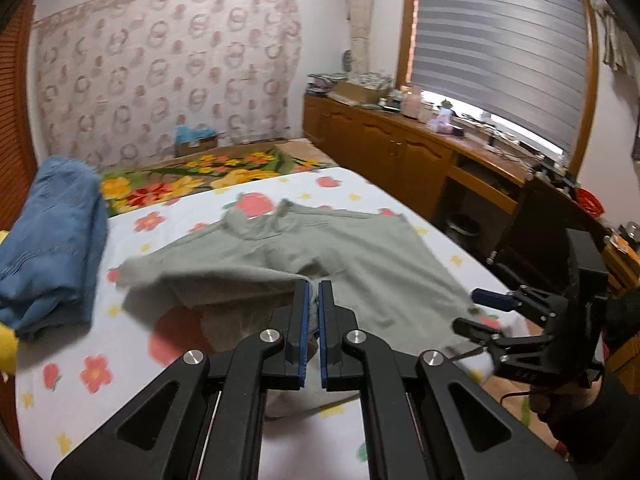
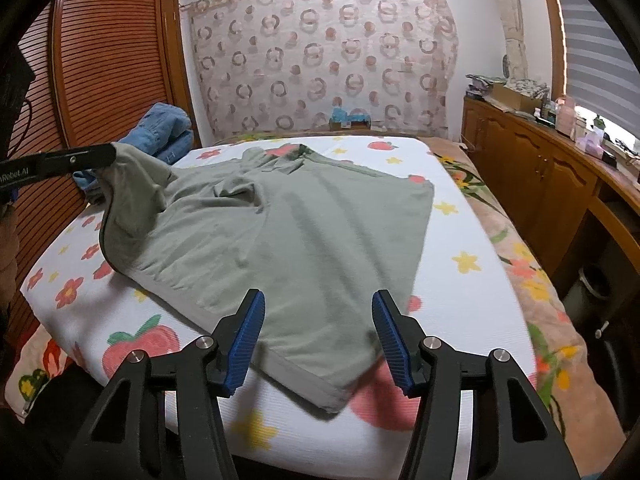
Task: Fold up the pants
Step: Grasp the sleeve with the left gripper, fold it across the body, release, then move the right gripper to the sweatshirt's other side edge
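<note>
Lower centre of the right wrist view, the right gripper (image 2: 318, 336) stands spread astride the near hem of the green pants (image 2: 288, 232), nearer than its partner; upper left, the left gripper (image 2: 114, 152) pinches a lifted leg; the garment runs away across the bed (image 2: 472, 280).

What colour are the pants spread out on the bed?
Pale sage green, plain, with no pattern. The pants show best in the right wrist view.

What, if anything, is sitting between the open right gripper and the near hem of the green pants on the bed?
Nothing visible. The right gripper is open, with the near hem of the green pants lying between its fingers on the bed sheet. The left gripper already pinches the other leg's edge.
</note>
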### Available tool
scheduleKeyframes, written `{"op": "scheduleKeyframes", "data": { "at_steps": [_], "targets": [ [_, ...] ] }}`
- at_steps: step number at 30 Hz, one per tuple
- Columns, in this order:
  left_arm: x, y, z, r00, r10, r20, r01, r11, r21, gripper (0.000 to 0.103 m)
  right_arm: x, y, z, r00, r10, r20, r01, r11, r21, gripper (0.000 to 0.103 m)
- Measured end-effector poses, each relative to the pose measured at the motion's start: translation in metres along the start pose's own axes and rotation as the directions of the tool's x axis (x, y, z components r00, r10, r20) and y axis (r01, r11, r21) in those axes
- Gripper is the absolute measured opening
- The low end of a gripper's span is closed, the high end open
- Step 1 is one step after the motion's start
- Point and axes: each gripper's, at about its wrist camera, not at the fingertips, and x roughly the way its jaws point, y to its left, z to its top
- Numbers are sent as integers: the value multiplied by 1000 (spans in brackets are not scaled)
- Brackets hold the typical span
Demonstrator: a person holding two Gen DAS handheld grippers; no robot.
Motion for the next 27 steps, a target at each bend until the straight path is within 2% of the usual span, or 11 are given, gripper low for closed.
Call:
{"op": "scheduleKeyframes", "data": {
  "at_steps": [4,8,10,12,13,15,18,24,27],
  "targets": [
    [5,-9,3,1000,-5,-15,5,1000,13,5,0,3,1,1000,-2,2,2,1000,-1,57],
    [7,-10,-2,999,30,-17,-29,999,39,7,1,6,1,1000,3,2,-3,1000,0,57],
    [9,-8,-6,998,48,-27,-47,998,46,23,5,7,2,1000,10,2,-10,1000,5,57],
    [8,-1,-9,997,69,-20,-68,997,41,50,9,8,4,1000,15,-1,-15,1000,5,57],
    [7,4,-12,997,78,-17,-77,997,30,55,8,8,5,1000,17,-2,-17,1000,3,57],
    [4,15,-19,995,95,-15,-95,995,2,80,10,12,6,1000,24,-5,-24,1000,-6,57],
    [-3,30,-29,995,100,-20,-101,994,-35,82,14,17,8,999,35,-10,-35,999,-19,57],
    [-8,50,-53,986,164,-41,-167,984,-70,82,21,27,16,997,74,-11,-75,996,-47,57],
    [-4,57,-60,984,165,-64,-170,982,-83,82,23,32,20,995,99,-8,-100,993,-57,56]
  ]
}}
